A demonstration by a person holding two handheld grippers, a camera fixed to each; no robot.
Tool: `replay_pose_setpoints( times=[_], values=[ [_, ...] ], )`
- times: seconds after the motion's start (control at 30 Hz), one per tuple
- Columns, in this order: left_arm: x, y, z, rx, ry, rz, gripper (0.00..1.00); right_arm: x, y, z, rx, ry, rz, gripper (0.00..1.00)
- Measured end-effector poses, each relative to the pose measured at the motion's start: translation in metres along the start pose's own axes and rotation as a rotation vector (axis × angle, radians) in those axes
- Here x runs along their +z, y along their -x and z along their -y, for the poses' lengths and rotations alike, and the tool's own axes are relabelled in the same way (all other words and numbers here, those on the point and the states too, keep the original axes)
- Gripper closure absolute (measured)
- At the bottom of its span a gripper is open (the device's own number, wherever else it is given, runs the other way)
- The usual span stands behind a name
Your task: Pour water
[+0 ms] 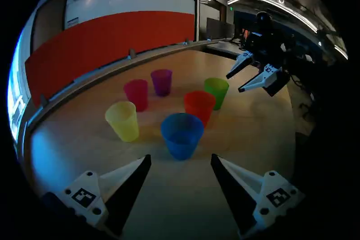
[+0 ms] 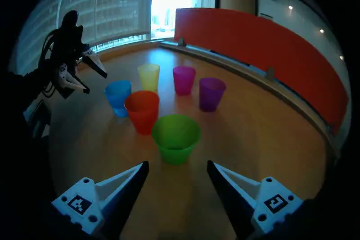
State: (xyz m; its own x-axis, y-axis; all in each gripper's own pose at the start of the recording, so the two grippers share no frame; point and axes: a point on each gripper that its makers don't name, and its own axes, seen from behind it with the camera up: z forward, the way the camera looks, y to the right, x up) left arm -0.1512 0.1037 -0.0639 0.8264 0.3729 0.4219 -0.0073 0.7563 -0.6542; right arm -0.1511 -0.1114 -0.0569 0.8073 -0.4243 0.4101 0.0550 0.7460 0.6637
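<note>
Several plastic cups stand upright in a ring on the wooden table [image 1: 252,127]. In the left gripper view the blue cup [image 1: 182,135] is nearest, just ahead of my open left gripper [image 1: 180,164]; behind it are yellow [image 1: 123,120], pink [image 1: 136,94], purple [image 1: 161,82], orange [image 1: 199,106] and green [image 1: 216,91] cups. My right gripper [image 1: 234,81] hangs open beyond the green cup. In the right gripper view the green cup [image 2: 176,138] sits just ahead of my open right gripper [image 2: 177,169], with the orange cup [image 2: 142,110], blue cup [image 2: 118,97] and left gripper [image 2: 96,82] farther off.
A red wall panel [image 1: 112,37] runs along the table's far edge with a raised ledge below it. A bright window [image 2: 173,1] lies behind the cups in the right gripper view. Bare tabletop [image 2: 270,127] surrounds the cup ring.
</note>
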Motion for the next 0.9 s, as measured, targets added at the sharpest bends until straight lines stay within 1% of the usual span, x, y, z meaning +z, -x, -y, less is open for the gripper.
replay_pose_setpoints(
  times=[0.17,0.27,0.47,0.6,0.77,0.9],
  values=[
    [-0.011,-0.008,0.01,-0.017,-0.071,-0.057,0.01,-0.013,-0.01,-0.001,0.022,0.033,-0.057,0.0],
    [-0.018,-0.015,0.017,-0.027,-0.119,-0.101,0.01,-0.022,-0.017,-0.004,0.033,0.063,-0.091,0.0],
    [-0.032,-0.029,0.032,-0.06,-0.21,-0.193,0.01,-0.039,-0.039,-0.014,0.046,0.148,-0.176,0.0],
    [-0.042,-0.039,0.044,-0.086,-0.279,-0.257,0.01,-0.05,-0.058,-0.021,0.068,0.21,-0.251,0.0],
    [-0.056,-0.054,0.053,-0.088,-0.362,-0.335,0.01,-0.063,-0.075,-0.032,0.108,0.282,-0.331,0.0],
    [-0.066,-0.062,0.059,-0.089,-0.43,-0.385,0.01,-0.074,-0.084,-0.045,0.137,0.356,-0.383,0.0]
  ],
)
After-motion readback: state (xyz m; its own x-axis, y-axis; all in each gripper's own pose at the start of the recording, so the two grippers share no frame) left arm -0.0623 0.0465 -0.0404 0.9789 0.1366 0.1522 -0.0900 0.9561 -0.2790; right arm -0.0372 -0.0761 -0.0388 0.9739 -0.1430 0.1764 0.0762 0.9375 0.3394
